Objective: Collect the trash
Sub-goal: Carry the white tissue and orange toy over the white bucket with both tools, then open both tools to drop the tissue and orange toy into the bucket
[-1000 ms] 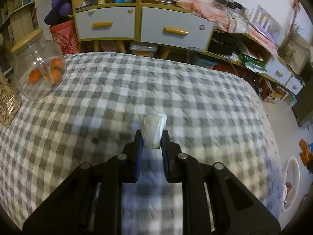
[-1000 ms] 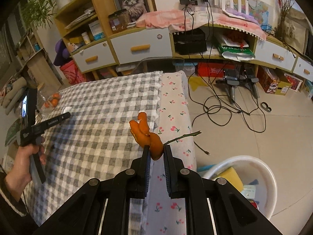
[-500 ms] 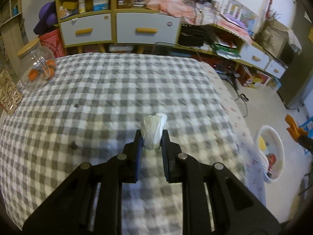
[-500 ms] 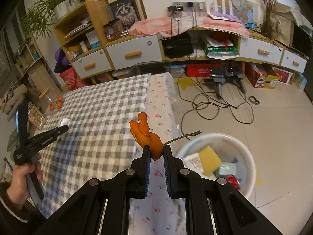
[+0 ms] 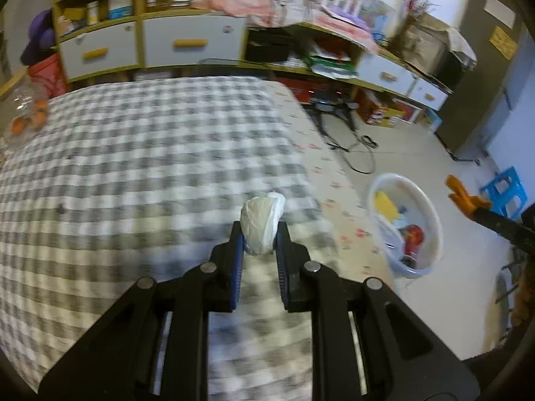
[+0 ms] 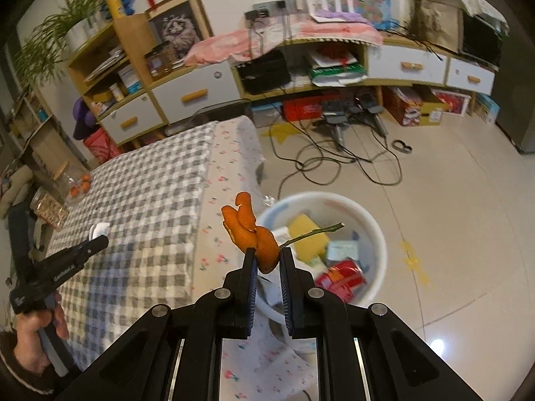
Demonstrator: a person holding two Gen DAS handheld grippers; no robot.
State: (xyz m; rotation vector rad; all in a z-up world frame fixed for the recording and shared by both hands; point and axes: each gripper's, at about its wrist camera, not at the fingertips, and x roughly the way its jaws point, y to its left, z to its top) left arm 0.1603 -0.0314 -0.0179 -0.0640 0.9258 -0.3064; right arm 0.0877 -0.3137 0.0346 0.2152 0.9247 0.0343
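Checked tabletop (image 5: 150, 153) fills most of the left wrist view, w/ a floral cloth edge hanging twd the floor. White trash basket (image 6: 374, 234) sits on the tiled floor just beside the tabletop's edge; inside: yellow sponge, red wrapper, other bits, too blurred to name. Left tool (image 5: 259, 234) is clenched on a crumpled white tissue wad (image 5: 262, 224), held over the tabletop near its basket-side edge. Right tool (image 6: 267, 257) is clamped on an orange peel (image 6: 250, 230) w/ a thin green stem sticking out to the right; seen from the right wrist cam the peel lines up w/ the basket's near rim, height over it can't tell. Glass jar of oranges (image 5: 25, 113) at the tabletop's far left, well apart from both tools.
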